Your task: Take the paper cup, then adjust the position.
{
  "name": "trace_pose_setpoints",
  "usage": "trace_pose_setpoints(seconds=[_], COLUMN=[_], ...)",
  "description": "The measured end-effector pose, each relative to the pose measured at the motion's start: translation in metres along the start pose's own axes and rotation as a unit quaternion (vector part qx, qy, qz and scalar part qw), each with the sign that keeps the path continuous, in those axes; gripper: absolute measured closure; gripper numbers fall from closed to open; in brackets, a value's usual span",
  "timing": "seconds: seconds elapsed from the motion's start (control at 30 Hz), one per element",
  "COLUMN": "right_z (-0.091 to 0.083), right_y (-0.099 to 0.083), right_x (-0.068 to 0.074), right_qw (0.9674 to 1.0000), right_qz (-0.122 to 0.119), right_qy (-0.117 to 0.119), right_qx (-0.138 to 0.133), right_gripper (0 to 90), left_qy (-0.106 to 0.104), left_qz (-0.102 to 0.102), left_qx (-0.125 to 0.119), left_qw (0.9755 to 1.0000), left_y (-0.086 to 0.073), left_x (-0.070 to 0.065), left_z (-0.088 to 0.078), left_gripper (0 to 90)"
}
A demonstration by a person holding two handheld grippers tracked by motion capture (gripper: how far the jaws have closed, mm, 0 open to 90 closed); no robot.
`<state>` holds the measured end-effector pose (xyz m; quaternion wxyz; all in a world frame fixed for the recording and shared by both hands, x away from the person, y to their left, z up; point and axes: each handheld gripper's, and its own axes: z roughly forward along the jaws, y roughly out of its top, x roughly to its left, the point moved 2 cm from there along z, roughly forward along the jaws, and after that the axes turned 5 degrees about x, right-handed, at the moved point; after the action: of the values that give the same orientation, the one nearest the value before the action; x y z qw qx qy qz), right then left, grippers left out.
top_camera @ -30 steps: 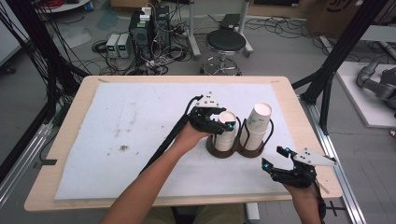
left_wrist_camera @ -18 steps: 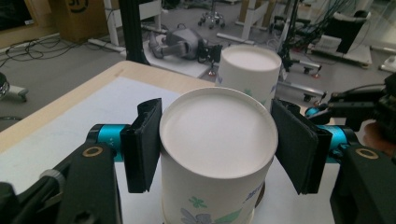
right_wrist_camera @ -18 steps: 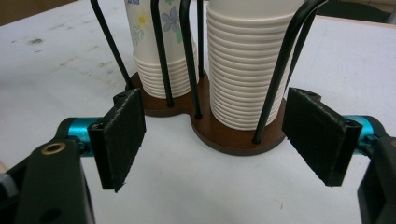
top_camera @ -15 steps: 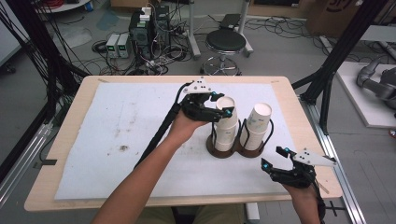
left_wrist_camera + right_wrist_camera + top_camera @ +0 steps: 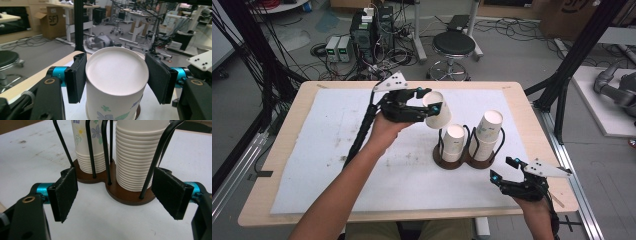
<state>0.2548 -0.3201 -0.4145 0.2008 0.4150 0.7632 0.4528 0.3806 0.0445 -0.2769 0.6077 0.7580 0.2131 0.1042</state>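
The white paper cup with a flower print (image 5: 435, 111) is held in the air above the white sheet covering the wooden table (image 5: 307, 207), up and to the left of the dark brown wooden 2-slot cup holder with black wire loops (image 5: 466, 159) in the high view. The cup is upside down and tilted: its long axis leans, the closed base facing up and toward the left gripper view's camera, the open mouth pointing down toward the holder.

The left gripper (image 5: 428, 102) pinches this cup, 1 black pad on each side of its wall just below the base rim (image 5: 117, 72). The left forearm reaches diagonally from the bottom edge across the sheet, the hand raised off the table.

The right gripper (image 5: 506, 171) sits low near the table's front right corner, just in front of the holder, jaws spread with nothing between them. Its jaws point at the 2 stacks of white paper cups (image 5: 140, 155) standing in the holder (image 5: 126, 195).
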Motion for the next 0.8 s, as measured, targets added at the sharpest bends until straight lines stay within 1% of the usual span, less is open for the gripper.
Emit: trace_pose_setpoints(seconds=[0.03,0.07,0.1,0.13,0.17,0.23,0.27,0.3,0.33,0.37,0.4,0.43,0.47,0.6,0.7,0.8], right_z=[0.0,-0.001,-0.001,0.0,0.001,0.002,0.004,0.004,0.005,0.005,0.004,0.004,0.003,0.0,0.0,0.003], right_y=[0.0,0.001,0.001,0.001,0.001,0.002,0.003,0.003,0.004,0.003,0.003,0.004,0.004,0.009,0.013,0.017], right_x=[0.0,0.001,0.001,0.002,0.002,0.003,0.003,0.004,0.004,0.005,0.005,0.006,0.006,0.009,0.014,0.022], right_qw=[1.0,1.0,1.0,1.0,1.0,1.0,1.0,1.0,1.0,0.9999,0.9999,0.9999,0.9999,0.9997,0.9991,0.9981], right_qz=[0.0,0.0,0.0,0.0,0.001,0.0,-0.003,-0.002,-0.005,-0.005,-0.006,-0.005,-0.007,-0.008,-0.014,-0.022], right_qy=[0.0,0.001,0.001,0.004,0.005,0.005,0.006,0.007,0.007,0.009,0.01,0.012,0.014,0.022,0.038,0.056], right_qx=[0.0,-0.001,-0.001,-0.001,-0.001,-0.002,0.001,0.003,0.003,0.004,0.003,0.002,0.0,-0.011,-0.014,-0.011], right_gripper=[22.1,22.1,22.1,22.1,22.1,22.1,22.1,22.1,22.1,22.1,22.1,22.1,22.1,22.1,22.1,22.1], left_qy=[0.0,0.008,0.008,0.014,0.014,0.025,0.03,0.03,0.036,0.036,0.041,0.041,0.043,0.044,0.039,0.036], left_qz=[0.0,-0.004,-0.004,-0.01,-0.01,-0.015,-0.02,-0.02,-0.025,-0.025,-0.029,-0.029,-0.027,-0.02,-0.017,-0.019], left_qx=[0.0,0.003,0.003,0.001,0.001,0.002,0.0,0.0,-0.003,-0.003,-0.006,-0.006,-0.003,0.004,0.014,0.016], left_qw=[1.0,1.0,1.0,0.9999,0.9999,0.9996,0.9994,0.9994,0.999,0.999,0.9987,0.9987,0.9987,0.9988,0.999,0.999], left_y=[0.0,-0.006,-0.006,-0.014,-0.014,-0.022,-0.029,-0.029,-0.035,-0.035,-0.039,-0.039,-0.042,-0.047,-0.057,-0.067], left_x=[0.0,0.005,0.005,0.01,0.01,0.017,0.022,0.022,0.026,0.026,0.027,0.027,0.027,0.025,0.022,0.02], left_z=[0.0,-0.013,-0.013,-0.027,-0.027,-0.041,-0.051,-0.051,-0.062,-0.062,-0.068,-0.068,-0.074,-0.078,-0.081,-0.084], left_gripper=[36.7,36.7,36.8,36.8,36.8,36.8,36.8,36.8,36.8,36.8,36.8,36.8,36.8,36.8,36.7,36.7])
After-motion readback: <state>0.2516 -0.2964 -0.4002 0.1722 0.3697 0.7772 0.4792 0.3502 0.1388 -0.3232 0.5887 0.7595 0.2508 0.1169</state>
